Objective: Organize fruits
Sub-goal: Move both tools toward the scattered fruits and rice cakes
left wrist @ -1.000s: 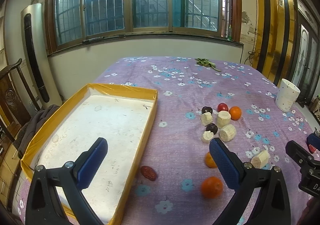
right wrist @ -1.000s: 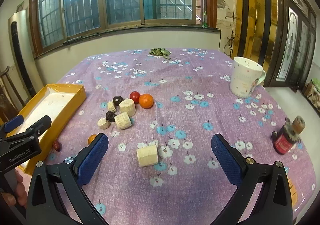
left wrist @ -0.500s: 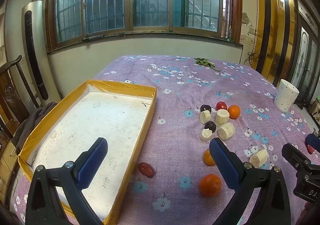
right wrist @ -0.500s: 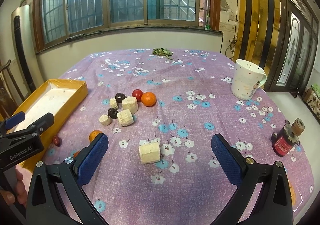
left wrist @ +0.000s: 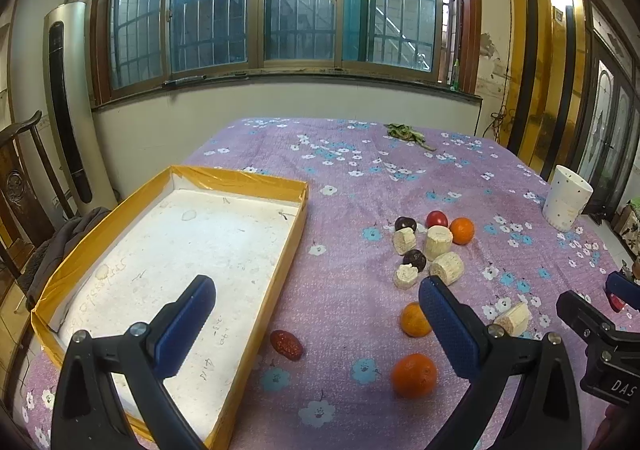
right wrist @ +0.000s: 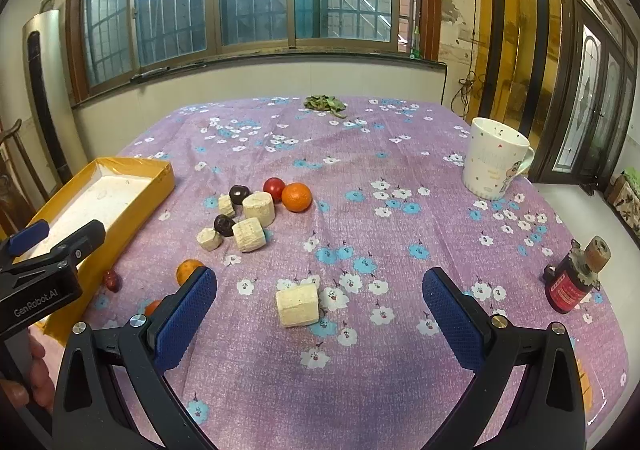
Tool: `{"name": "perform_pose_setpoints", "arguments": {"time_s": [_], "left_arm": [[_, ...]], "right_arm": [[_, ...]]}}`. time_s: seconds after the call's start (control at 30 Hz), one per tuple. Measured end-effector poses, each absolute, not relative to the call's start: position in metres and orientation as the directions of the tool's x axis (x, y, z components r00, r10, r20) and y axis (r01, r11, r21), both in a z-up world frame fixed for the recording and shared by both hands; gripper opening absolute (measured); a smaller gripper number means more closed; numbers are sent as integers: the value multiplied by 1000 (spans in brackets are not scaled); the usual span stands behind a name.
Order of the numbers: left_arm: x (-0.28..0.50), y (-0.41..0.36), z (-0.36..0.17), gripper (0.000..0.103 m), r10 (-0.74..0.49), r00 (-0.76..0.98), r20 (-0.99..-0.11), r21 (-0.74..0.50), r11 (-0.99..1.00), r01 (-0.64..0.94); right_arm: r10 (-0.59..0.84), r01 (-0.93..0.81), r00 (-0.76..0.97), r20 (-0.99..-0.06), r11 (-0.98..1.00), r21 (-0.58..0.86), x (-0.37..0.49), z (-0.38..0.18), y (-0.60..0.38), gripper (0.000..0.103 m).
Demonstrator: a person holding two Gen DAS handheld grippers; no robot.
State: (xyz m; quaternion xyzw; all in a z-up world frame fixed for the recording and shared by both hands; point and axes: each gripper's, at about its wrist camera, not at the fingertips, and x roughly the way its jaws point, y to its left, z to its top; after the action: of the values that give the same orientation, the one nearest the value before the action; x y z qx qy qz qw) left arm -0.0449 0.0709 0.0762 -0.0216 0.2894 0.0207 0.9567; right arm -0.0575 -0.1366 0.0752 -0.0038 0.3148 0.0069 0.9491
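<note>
Left wrist view: the left tongs [left wrist: 316, 324] hang with their blue pads well apart and nothing between them, straddling the right wall of the yellow tray [left wrist: 301, 217], one pad over the tray's white floor and the other over the cloth. That stance looks like a ready position, since the tray is the likely home for the fruit and still holds none.

The fruit lies loose on the purple flowered counter [left wrist: 360, 177], to the right of the tray. Nearest the tray's wall is a red date [left wrist: 286, 344], almost touching it. Toward the near edge sit two oranges, the near orange [left wrist: 414, 370] and a second orange [left wrist: 414, 320] partly behind the right pad. Farther in, a tight cluster gathers a third orange [left wrist: 462, 230], a red fruit [left wrist: 436, 218], two dark fruits [left wrist: 414, 258] and several pale cut chunks [left wrist: 438, 242], some touching.

In the right wrist view the right tongs [right wrist: 320, 314] are likewise spread wide and empty, aimed at a lone pale chunk [right wrist: 298, 305] that sits between the pads but ahead of them, untouched. A white mug [right wrist: 494, 161] stands near the right edge and a small red bottle [right wrist: 572, 282] near the right front corner, both well clear of the fruit; green leaves [right wrist: 324, 103] lie by the far edge.

I judge no piece has been moved yet; the date or the near orange seems the easiest first pick.
</note>
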Motion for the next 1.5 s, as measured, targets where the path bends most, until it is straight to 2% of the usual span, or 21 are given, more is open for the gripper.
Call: {"name": "perform_pose_setpoints", "arguments": {"time_s": [0.23, 0.37, 1.5], "left_arm": [[-47, 68, 76, 103, 12, 842, -539, -36, 999, -37], [-48, 68, 75, 103, 16, 844, -536, -31, 999, -39], [-56, 47, 61, 103, 15, 805, -593, -21, 999, -34]], "right_arm": [[11, -14, 851, -525, 1000, -2, -65, 83, -138, 103], [8, -7, 854, -520, 1000, 3, -65, 84, -141, 103], [20, -45, 800, -600, 999, -27, -67, 67, -151, 103]]}}
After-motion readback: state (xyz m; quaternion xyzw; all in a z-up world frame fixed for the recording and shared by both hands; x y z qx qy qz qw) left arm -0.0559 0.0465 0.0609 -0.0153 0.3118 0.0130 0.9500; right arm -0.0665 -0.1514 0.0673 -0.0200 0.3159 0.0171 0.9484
